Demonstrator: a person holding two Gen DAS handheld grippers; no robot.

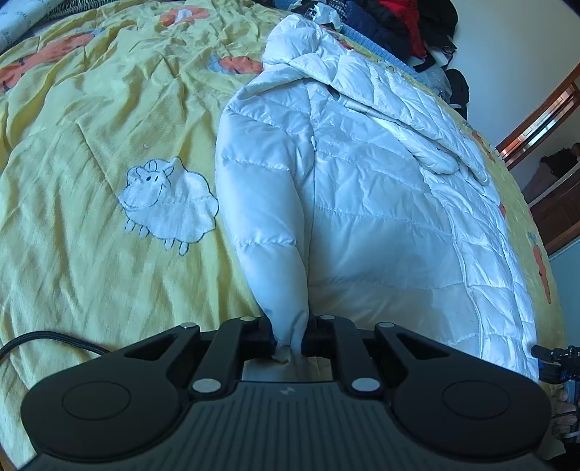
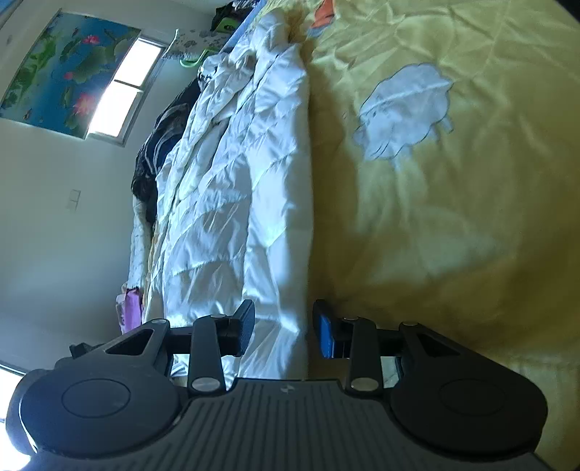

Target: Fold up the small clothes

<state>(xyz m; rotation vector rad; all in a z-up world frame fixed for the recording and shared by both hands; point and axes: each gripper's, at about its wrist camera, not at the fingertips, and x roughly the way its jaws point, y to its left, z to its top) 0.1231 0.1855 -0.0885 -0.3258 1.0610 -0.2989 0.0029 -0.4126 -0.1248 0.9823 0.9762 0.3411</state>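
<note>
A white quilted puffer jacket (image 1: 369,203) lies spread on the yellow bedspread (image 1: 90,224). My left gripper (image 1: 289,333) is shut on the cuff end of the jacket's sleeve (image 1: 264,217), which stretches taut away from the jaws. In the right wrist view the same jacket (image 2: 232,203) lies along the bed, seen tilted sideways. My right gripper (image 2: 283,326) is open, its jaws standing either side of the jacket's near edge, with the fabric between them but not pinched.
A pile of dark and red clothes (image 1: 395,21) sits at the far end of the bed. A sheep patch (image 1: 168,206) marks the bedspread left of the jacket. A wall with a window (image 2: 123,90) and a flower poster (image 2: 65,72) lies beyond the bed.
</note>
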